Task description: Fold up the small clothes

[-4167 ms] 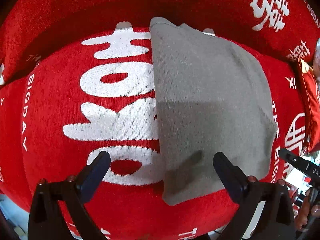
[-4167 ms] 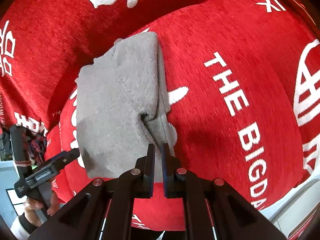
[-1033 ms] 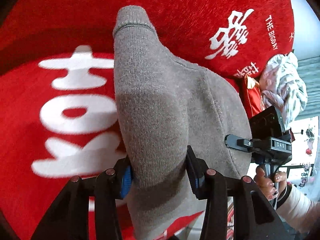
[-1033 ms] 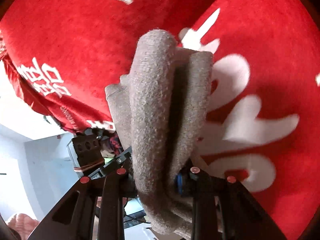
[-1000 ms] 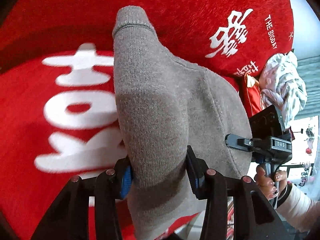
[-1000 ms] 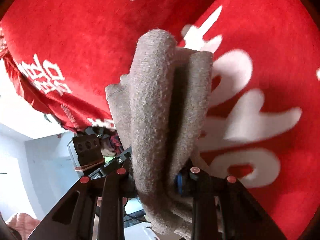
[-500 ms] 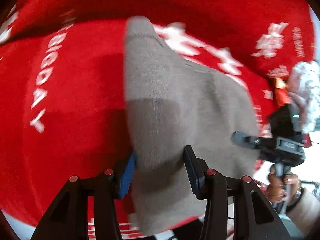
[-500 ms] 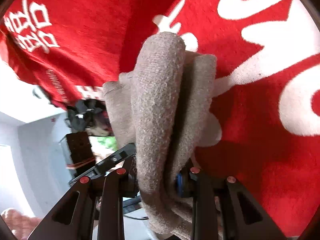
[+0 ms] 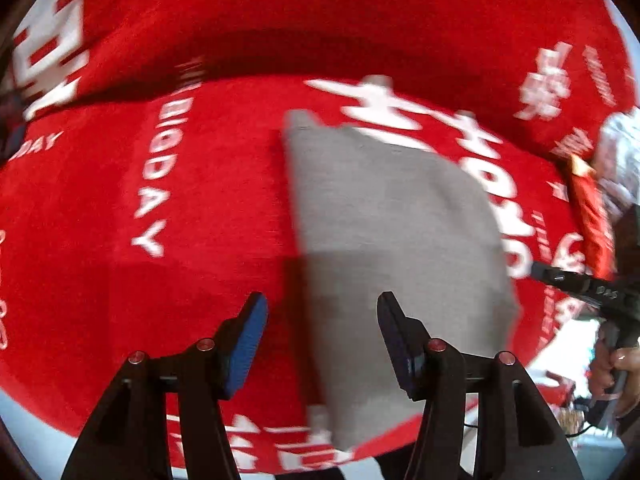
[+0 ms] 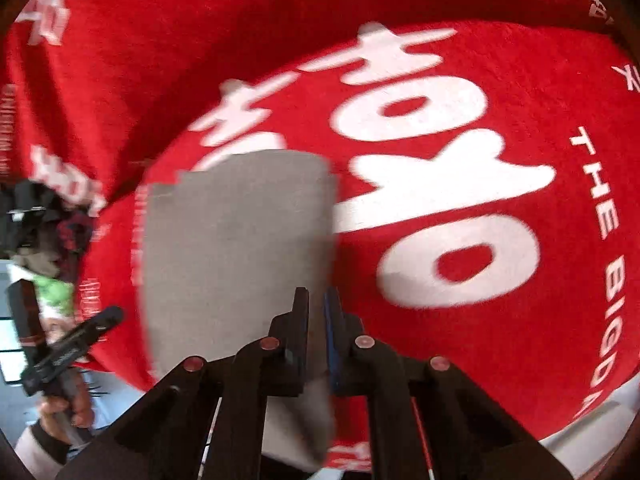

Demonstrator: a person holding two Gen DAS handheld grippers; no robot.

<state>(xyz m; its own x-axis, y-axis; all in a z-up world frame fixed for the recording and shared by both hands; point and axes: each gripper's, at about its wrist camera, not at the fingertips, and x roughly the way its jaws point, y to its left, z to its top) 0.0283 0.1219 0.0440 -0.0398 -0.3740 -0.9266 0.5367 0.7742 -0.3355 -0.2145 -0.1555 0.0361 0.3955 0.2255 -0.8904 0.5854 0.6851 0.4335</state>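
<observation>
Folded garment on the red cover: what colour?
Plain grey knit garment, no pattern; clearest in the left wrist view.

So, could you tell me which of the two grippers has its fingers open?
The left gripper: its fingers stand apart above the grey cloth, whereas the right gripper is shut.

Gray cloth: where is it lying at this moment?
The gray cloth lies flat on the red blanket, partly over its big white lettering; in the left wrist view it sits center-right, ahead of the left gripper.

Left claw (image 9: 320, 332) is standing with fingers spread wide and gripping nothing, while right claw (image 10: 316, 320) is showing fingers drawn nearly together, a bare hand (image 10: 66, 408) gripping the opposite handle.
</observation>
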